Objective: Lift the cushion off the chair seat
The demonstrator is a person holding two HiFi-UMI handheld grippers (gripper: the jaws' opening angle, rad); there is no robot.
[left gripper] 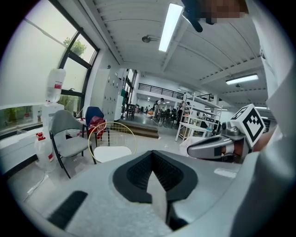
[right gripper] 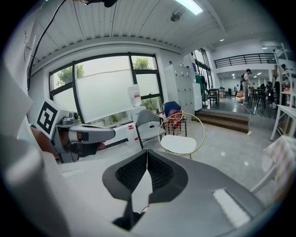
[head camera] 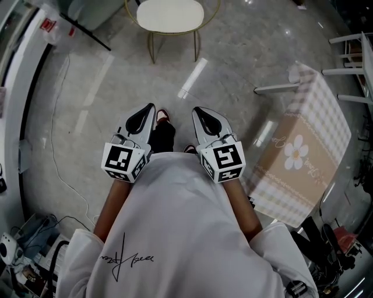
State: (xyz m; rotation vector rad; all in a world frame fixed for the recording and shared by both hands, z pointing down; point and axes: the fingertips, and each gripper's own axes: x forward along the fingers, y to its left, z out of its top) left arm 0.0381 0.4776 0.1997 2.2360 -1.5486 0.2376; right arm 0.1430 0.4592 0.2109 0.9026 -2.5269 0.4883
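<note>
A pale grey, glossy stone-look floor [head camera: 245, 64] fills the head view. At its right stands a table draped in a beige-and-white checked cloth with a white daisy print [head camera: 303, 151]. Below centre, the person's loose white top [head camera: 180, 233] takes up the bottom of the frame, with both forearms reaching out from it. At the top of that view is the round chair with a thin gold wire frame [head camera: 150, 43]. On its seat lies the flat, oval white cushion [head camera: 170, 14], well apart from both tools and touched by neither. The left gripper view shows the same chair [left gripper: 132, 136] and cushion [left gripper: 112, 153] ahead and to the left, beside a grey moulded chair on black legs [left gripper: 69, 139]. The right gripper view has the cushion [right gripper: 178, 144] just right of centre, inside the gold hoop [right gripper: 202, 129]. The grey-and-black left gripper [head camera: 152, 107] and its twin, the right gripper [head camera: 195, 109], are side by side and close together, pointing toward the chair. Each carries a white cube with black square markers [head camera: 123, 162] at its back. In their own views, the left gripper [left gripper: 151, 152] and the right gripper [right gripper: 147, 151] each have their ribbed black pads pressed together with nothing between them.
</note>
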